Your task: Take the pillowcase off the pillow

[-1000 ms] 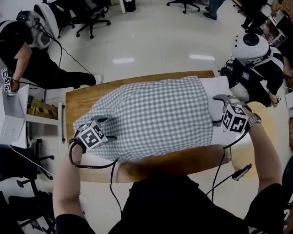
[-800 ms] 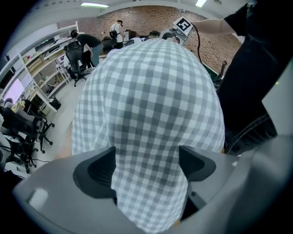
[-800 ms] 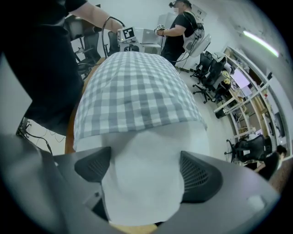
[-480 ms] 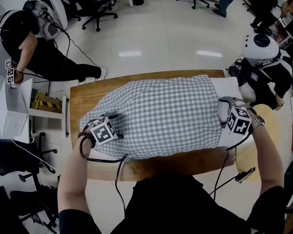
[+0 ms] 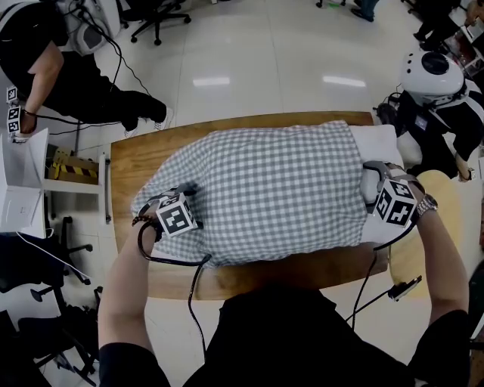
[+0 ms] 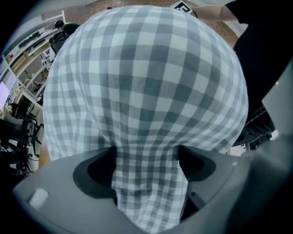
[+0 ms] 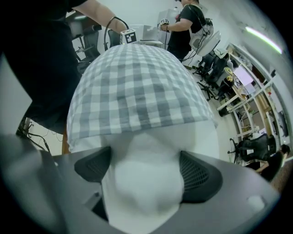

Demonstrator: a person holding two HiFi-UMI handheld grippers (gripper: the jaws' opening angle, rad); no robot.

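A grey-and-white checked pillowcase [image 5: 265, 189] covers most of a white pillow [image 5: 378, 143] lying on the wooden table [image 5: 136, 159]. The bare white end of the pillow sticks out at the right. My left gripper [image 5: 181, 198] is shut on the pillowcase at its left end; the checked cloth [image 6: 146, 183] is bunched between the jaws. My right gripper [image 5: 372, 175] is shut on the exposed white pillow [image 7: 144, 183], just past the pillowcase hem [image 7: 137, 123].
A person in a white helmet [image 5: 431, 72] stands at the table's far right corner. Another person [image 5: 45, 68] stands at the left by a white desk [image 5: 23, 181]. Office chairs [image 5: 151, 15] stand behind. Cables [image 5: 162, 261] hang over the table's near edge.
The left gripper has moved a little to the right while holding the cloth, and the pillowcase's left end has bunched slightly. The right gripper has held its place on the pillow.
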